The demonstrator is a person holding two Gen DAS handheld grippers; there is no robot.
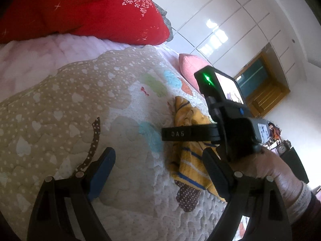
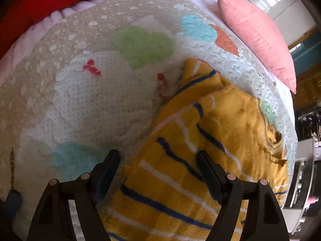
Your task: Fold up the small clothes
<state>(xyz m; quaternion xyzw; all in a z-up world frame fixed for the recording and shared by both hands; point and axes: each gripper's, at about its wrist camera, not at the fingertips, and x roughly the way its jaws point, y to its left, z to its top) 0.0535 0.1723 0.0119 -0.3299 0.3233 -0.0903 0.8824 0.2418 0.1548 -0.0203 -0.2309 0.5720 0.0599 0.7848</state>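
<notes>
A small yellow garment (image 2: 220, 120) with blue and white stripes lies crumpled on the quilted bed cover (image 2: 90, 100). My right gripper (image 2: 157, 153) points steeply down over the garment's near left part. Its jaws stand apart, the striped cloth lies below and between them, and the pads do not press on it. In the left wrist view the garment (image 1: 188, 160) lies to the right. My left gripper (image 1: 158, 154) is open over the bare cover just left of it, with nothing between its fingers. A hand (image 1: 260, 164) holds the right gripper's handle above the garment.
A red flowered pillow (image 1: 80, 10) lies at the bed's far side and a pink cushion (image 1: 188, 66) at the far right edge. White wardrobe doors (image 1: 240, 20) stand beyond the bed. The bed edge drops off right of the garment (image 2: 289, 140).
</notes>
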